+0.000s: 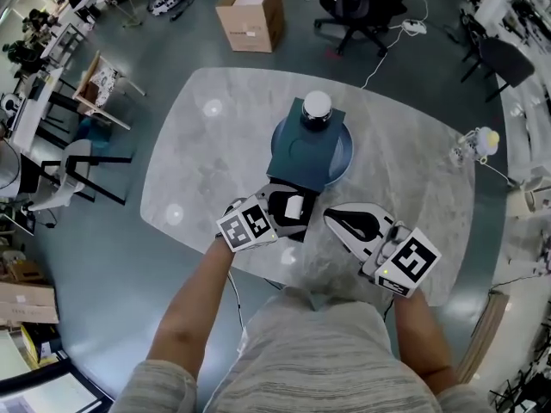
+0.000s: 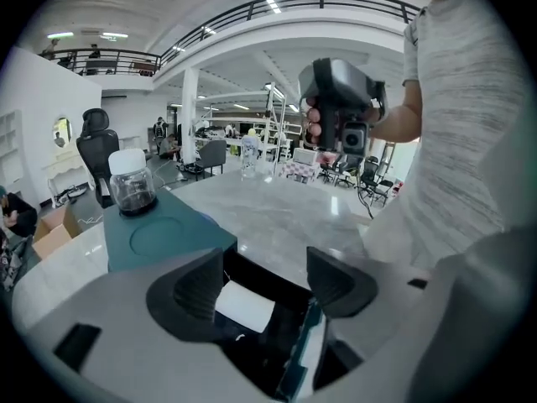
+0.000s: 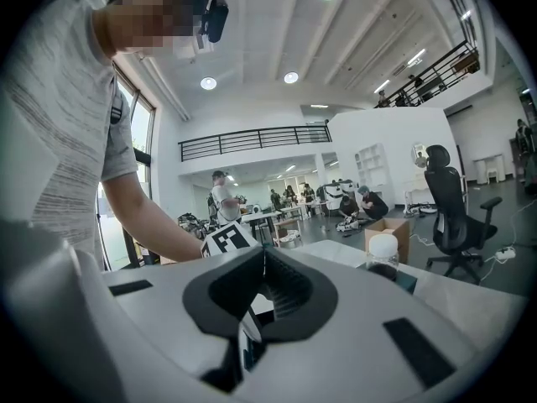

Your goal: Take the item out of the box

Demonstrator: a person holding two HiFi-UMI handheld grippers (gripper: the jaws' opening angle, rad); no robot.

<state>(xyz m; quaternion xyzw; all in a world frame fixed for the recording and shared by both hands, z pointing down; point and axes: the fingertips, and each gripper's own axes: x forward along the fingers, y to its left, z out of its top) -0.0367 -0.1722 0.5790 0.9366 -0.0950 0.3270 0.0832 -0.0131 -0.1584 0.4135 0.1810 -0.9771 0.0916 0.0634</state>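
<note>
A small dark box (image 1: 297,227) with teal edges stands open near the table's front edge, and a white item (image 1: 294,206) lies inside it. My left gripper (image 1: 288,206) hovers over the box, its jaws open on either side of the white item (image 2: 244,306) without touching it. Beyond the box, a flat teal panel (image 2: 159,235) with a round recess carries a dark glass jar (image 1: 316,110) with a white cap. My right gripper (image 1: 342,221) is shut and empty just right of the box. In the left gripper view it (image 2: 345,116) is held up at the right.
The marble table (image 1: 207,170) is rounded, and a blue round plate (image 1: 346,151) lies under the teal panel. A small white figure (image 1: 479,142) stands at the table's right edge. On the floor beyond are a cardboard box (image 1: 251,14) and a black office chair (image 1: 357,7).
</note>
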